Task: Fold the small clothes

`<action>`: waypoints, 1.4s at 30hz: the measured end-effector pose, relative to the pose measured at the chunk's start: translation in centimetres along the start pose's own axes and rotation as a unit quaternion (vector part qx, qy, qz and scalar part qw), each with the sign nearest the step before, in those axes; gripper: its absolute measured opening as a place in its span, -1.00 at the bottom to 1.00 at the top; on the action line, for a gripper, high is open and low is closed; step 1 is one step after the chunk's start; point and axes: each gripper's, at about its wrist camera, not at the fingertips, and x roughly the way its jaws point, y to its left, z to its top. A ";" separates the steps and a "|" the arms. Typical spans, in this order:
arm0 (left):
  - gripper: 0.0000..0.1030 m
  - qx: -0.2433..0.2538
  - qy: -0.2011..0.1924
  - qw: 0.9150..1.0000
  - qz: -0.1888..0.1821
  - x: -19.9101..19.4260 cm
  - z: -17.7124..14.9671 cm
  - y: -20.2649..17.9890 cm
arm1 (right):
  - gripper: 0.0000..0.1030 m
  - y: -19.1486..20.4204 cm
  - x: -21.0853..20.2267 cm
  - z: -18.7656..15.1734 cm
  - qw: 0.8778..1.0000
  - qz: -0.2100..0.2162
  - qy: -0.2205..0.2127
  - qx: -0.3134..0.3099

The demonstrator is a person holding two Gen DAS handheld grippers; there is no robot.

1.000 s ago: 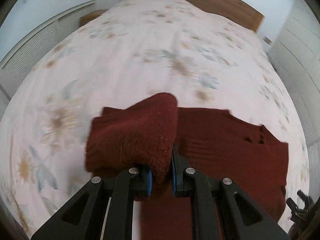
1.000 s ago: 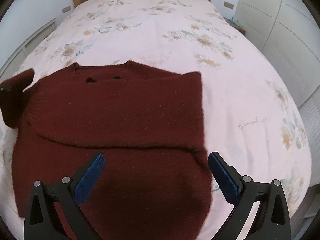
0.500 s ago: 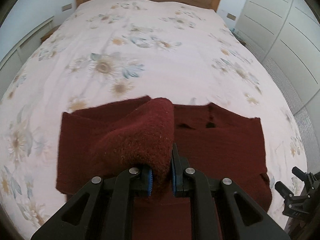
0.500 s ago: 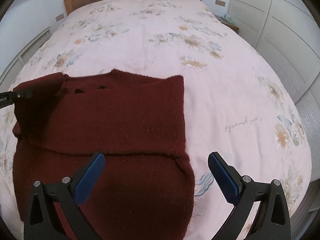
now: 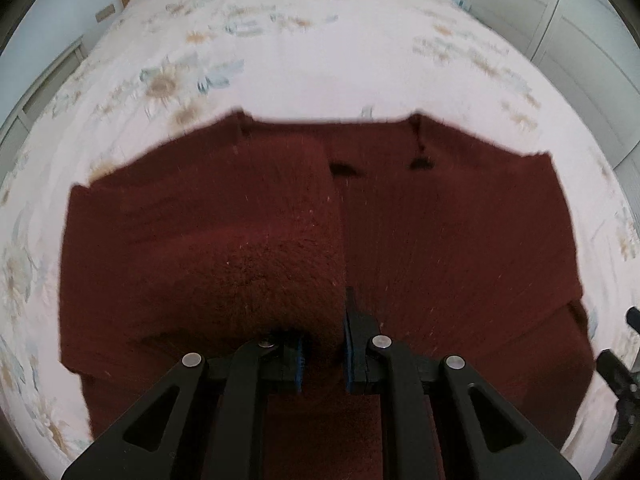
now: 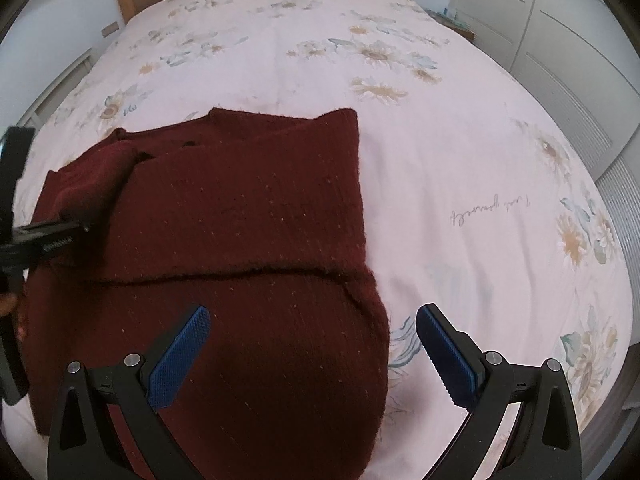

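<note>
The left gripper [image 5: 323, 354] has its jaws nearly together, pinching a fold of the dark red sweater's sleeve [image 5: 240, 248] between the blue pads [image 5: 349, 364]; the jaws have just been easing apart a touch, though the knit is still caught between them. The sleeve drapes over the left half of the sweater [image 6: 248, 216], which lies flat on the flowered bedspread [image 6: 460, 168], near the foot of the bed. A second ago that sleeve was held up and off to the side; now it has been carried inward and lowered across the body of the garment. The right gripper [image 6: 312, 356] hangs wide open and empty just above the sweater's lower right edge, one pad over the knit, the other over the bedspread, much as before.
</note>
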 end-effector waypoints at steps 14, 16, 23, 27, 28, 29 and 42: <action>0.98 0.001 0.052 0.999 -0.012 0.5 -0.9 0.6 | 0.99 -0.4 0.0 -0.7 1.000 0.012 0.002 0.012; 0.98 0.009 0.054 0.998 -0.009 0.2 -1.1 0.7 | 0.99 -0.3 -0.1 -0.7 1.000 0.014 0.002 0.013; 0.98 0.023 0.029 0.999 -0.006 -2.5 -1.8 2.2 | 0.99 -0.1 -0.7 -0.9 1.000 0.016 0.000 0.011; 0.98 0.036 -0.008 0.999 0.021 -4.9 -1.9 3.5 | 0.99 0.3 -1.1 -0.7 1.000 0.018 -0.002 0.006; 0.98 0.036 -0.014 0.999 0.024 -5.4 -2.0 4.2 | 0.99 0.5 -1.2 -0.7 1.000 0.019 -0.003 0.005; 0.98 0.035 -0.016 0.999 0.026 -5.9 -2.0 5.1 | 0.99 0.7 -1.2 -0.6 1.000 0.020 -0.003 0.003; 0.98 -0.036 0.017 0.996 0.075 -5.0 -6.8 17.3 | 0.99 3.9 -0.1 -0.4 0.999 0.027 0.014 -0.026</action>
